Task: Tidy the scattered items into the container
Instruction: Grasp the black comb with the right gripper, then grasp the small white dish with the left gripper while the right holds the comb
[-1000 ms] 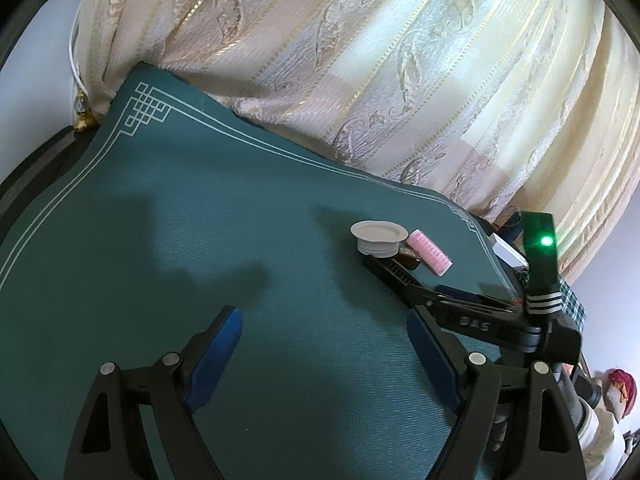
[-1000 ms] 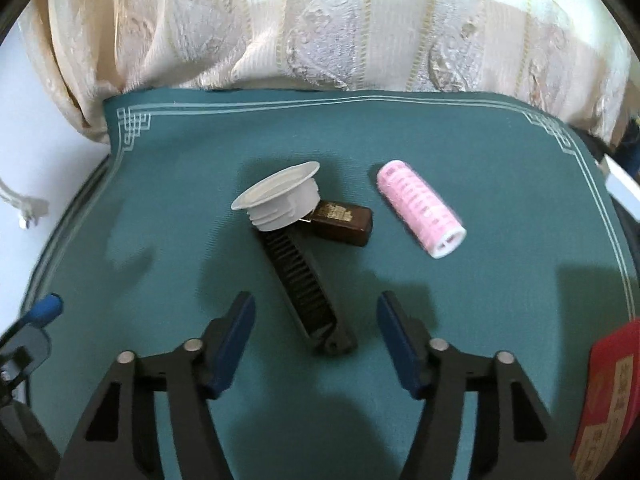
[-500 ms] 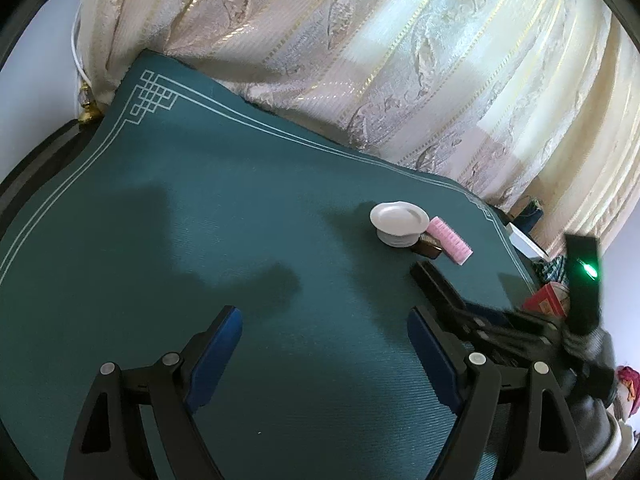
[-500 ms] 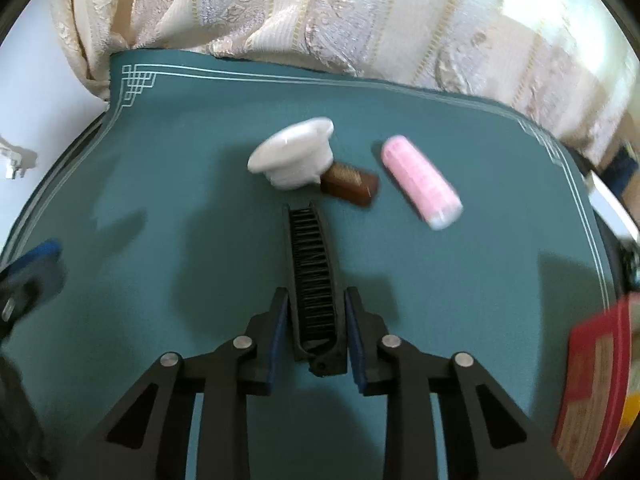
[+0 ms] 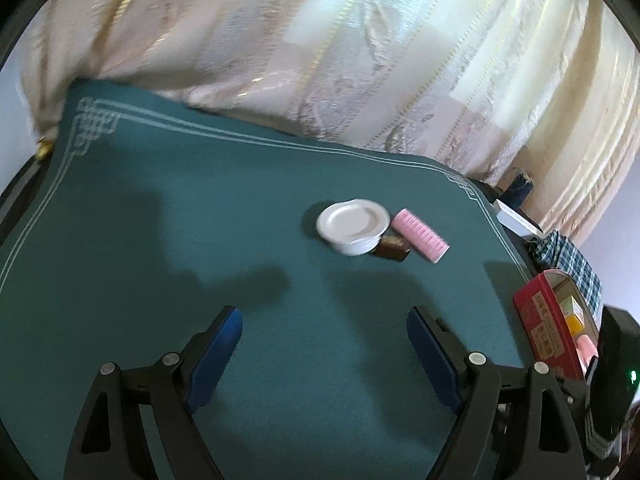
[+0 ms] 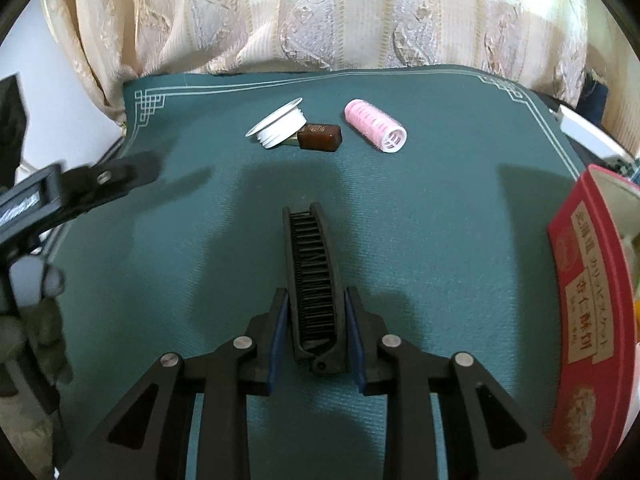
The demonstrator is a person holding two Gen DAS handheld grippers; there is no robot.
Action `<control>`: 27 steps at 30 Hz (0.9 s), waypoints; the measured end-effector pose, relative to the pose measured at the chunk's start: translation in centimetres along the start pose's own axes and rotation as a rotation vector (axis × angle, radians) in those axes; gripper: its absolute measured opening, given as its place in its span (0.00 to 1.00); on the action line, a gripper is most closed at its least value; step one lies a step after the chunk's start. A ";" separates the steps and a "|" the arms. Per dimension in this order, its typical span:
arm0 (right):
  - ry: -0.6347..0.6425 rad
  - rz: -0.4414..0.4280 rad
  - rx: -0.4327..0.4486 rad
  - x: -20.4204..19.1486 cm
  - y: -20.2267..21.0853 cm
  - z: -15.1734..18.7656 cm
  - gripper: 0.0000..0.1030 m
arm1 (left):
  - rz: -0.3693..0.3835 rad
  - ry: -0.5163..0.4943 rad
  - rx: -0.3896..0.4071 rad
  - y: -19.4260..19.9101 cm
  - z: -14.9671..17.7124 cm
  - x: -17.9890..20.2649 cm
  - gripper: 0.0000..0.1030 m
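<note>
My right gripper (image 6: pixel 315 322) is shut on a black folding comb (image 6: pixel 313 264), which sticks forward above the green mat (image 6: pixel 440 240). Farther back lie a white plastic lid (image 6: pixel 278 126), a small brown box (image 6: pixel 321 136) touching it, and a pink hair roller (image 6: pixel 375 125). A red container (image 6: pixel 592 300) stands at the right edge, with small items inside it. In the left wrist view my left gripper (image 5: pixel 324 344) is open over bare mat, short of the white lid (image 5: pixel 352 225), brown box (image 5: pixel 391 246) and pink roller (image 5: pixel 420 235). The red container (image 5: pixel 548 320) sits at that view's right.
Cream patterned curtains (image 6: pixel 340 16) hang behind the table. A white flat object (image 5: pixel 516 216) and checked cloth (image 5: pixel 568 258) lie past the mat's right edge. A gloved hand (image 6: pixel 28 300) holds the left gripper at the right wrist view's left.
My right gripper closed on the black comb and carried it back, away from the lid and brown box. The left view swung so the red container came into sight.
</note>
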State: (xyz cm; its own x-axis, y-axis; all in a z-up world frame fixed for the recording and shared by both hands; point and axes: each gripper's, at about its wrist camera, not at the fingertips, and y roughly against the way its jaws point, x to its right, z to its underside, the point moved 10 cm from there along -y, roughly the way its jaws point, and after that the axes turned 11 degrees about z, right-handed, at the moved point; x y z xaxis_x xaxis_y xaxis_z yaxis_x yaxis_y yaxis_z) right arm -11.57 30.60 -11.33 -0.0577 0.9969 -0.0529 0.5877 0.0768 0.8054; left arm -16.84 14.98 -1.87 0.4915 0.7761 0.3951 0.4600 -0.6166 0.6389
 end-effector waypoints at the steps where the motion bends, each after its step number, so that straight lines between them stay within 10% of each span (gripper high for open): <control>1: -0.008 -0.011 0.000 -0.1 -0.1 0.0 0.29 | 0.004 -0.003 -0.007 -0.8 -0.4 0.3 0.84; 27: -0.026 -0.045 -0.001 0.0 0.1 0.0 0.29 | 0.012 -0.002 -0.068 -12.4 -6.1 -0.1 0.79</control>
State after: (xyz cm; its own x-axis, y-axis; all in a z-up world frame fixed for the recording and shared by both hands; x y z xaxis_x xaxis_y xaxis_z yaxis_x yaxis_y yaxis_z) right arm -11.52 30.64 -11.30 -0.0633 0.9926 -0.1039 0.5844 0.1213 0.8024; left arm -27.10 23.38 -5.79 0.4981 0.7682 0.4022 0.4028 -0.6157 0.6772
